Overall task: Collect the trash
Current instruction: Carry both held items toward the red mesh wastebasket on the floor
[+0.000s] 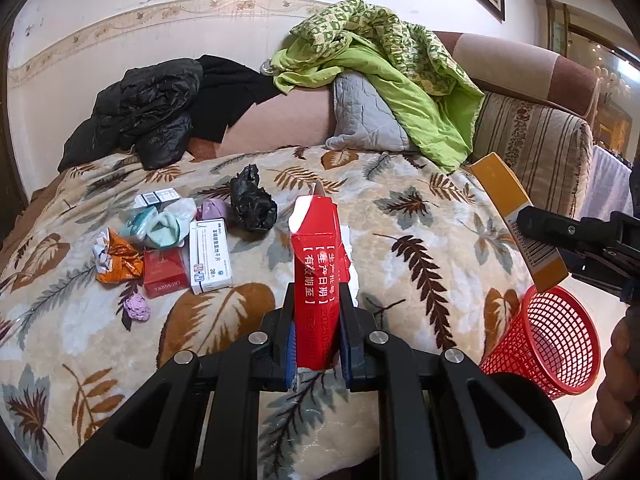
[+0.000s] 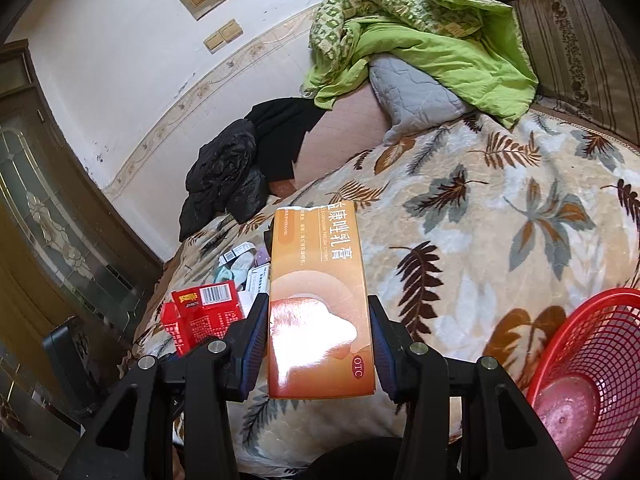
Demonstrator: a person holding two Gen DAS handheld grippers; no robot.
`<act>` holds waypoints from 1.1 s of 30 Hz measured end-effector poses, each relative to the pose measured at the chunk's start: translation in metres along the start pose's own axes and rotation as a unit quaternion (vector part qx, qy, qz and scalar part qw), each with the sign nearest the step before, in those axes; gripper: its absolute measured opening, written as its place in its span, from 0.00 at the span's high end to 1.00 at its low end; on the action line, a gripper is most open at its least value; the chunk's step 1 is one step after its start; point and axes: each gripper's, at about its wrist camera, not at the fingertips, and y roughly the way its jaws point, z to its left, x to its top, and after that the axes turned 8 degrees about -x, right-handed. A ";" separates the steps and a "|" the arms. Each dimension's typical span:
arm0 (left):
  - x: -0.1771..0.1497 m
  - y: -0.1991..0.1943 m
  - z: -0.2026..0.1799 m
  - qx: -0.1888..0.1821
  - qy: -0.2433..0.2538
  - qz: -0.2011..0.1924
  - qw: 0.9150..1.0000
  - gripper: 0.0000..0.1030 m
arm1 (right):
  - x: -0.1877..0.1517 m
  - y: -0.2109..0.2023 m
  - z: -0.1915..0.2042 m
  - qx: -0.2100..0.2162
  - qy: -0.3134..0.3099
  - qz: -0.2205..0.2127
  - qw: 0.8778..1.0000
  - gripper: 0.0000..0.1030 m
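Note:
My left gripper (image 1: 316, 300) is shut on a flattened red carton (image 1: 316, 264) with white print, held upright above the leaf-patterned blanket (image 1: 420, 240). That carton also shows in the right wrist view as the red carton (image 2: 204, 312) at lower left. My right gripper (image 2: 318, 306) is shut on a long orange medicine box (image 2: 320, 300), its pads against both long sides. In the left wrist view the orange box (image 1: 512, 208) hangs above the red mesh basket (image 1: 548, 344). Loose trash lies left on the blanket: a white pill box (image 1: 210, 256), a red cigarette pack (image 1: 164, 276), an orange wrapper (image 1: 120, 260) and a black bag (image 1: 252, 200).
The red basket (image 2: 592, 380) stands on the floor by the bed's near right edge. Black clothes (image 1: 152, 108), a grey pillow (image 1: 368, 120) and a green quilt (image 1: 400, 68) lie at the back. A person's hand (image 1: 616, 380) shows at the right. A door (image 2: 48, 216) is at left.

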 end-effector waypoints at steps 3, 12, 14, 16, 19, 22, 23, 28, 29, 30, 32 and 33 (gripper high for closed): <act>0.000 -0.004 -0.002 0.006 0.004 0.002 1.000 0.85 | 0.001 -0.002 -0.003 -0.001 0.004 -0.002 1.000 0.51; 0.005 -0.019 -0.006 0.014 0.007 -0.003 1.000 0.85 | 0.007 -0.003 -0.012 -0.004 0.011 -0.001 1.000 0.51; 0.005 -0.019 -0.009 0.013 0.009 -0.003 1.000 0.85 | 0.007 -0.005 -0.013 -0.004 0.011 -0.003 1.000 0.51; 0.005 -0.019 -0.011 0.010 0.011 -0.004 1.000 0.85 | 0.007 -0.008 -0.015 -0.005 0.013 -0.005 1.000 0.51; 0.008 -0.019 -0.016 0.003 0.015 -0.007 1.000 0.85 | 0.006 -0.015 -0.020 -0.010 0.016 -0.010 1.000 0.51; 0.010 -0.020 -0.021 -0.003 0.020 -0.011 1.000 0.85 | 0.006 -0.020 -0.026 -0.016 0.017 -0.010 1.000 0.51; 0.011 -0.020 -0.022 -0.004 0.020 -0.012 1.000 0.85 | 0.006 -0.021 -0.028 -0.019 0.019 -0.010 1.000 0.51; 0.011 -0.019 -0.028 -0.010 0.022 -0.012 1.000 0.85 | 0.004 -0.028 -0.035 -0.029 0.023 -0.011 0.999 0.51; 0.011 -0.018 -0.028 -0.011 0.022 -0.011 1.000 0.85 | 0.004 -0.028 -0.036 -0.030 0.023 -0.011 0.999 0.51; 0.011 -0.018 -0.029 -0.011 0.022 -0.011 1.000 0.85 | 0.004 -0.030 -0.037 -0.032 0.024 -0.011 0.999 0.51; 0.011 -0.018 -0.029 -0.011 0.022 -0.012 1.000 0.85 | 0.004 -0.031 -0.038 -0.035 0.024 -0.012 0.999 0.51; 0.011 -0.018 -0.029 -0.011 0.022 -0.012 1.000 0.85 | 0.005 -0.031 -0.038 -0.037 0.025 -0.013 0.999 0.51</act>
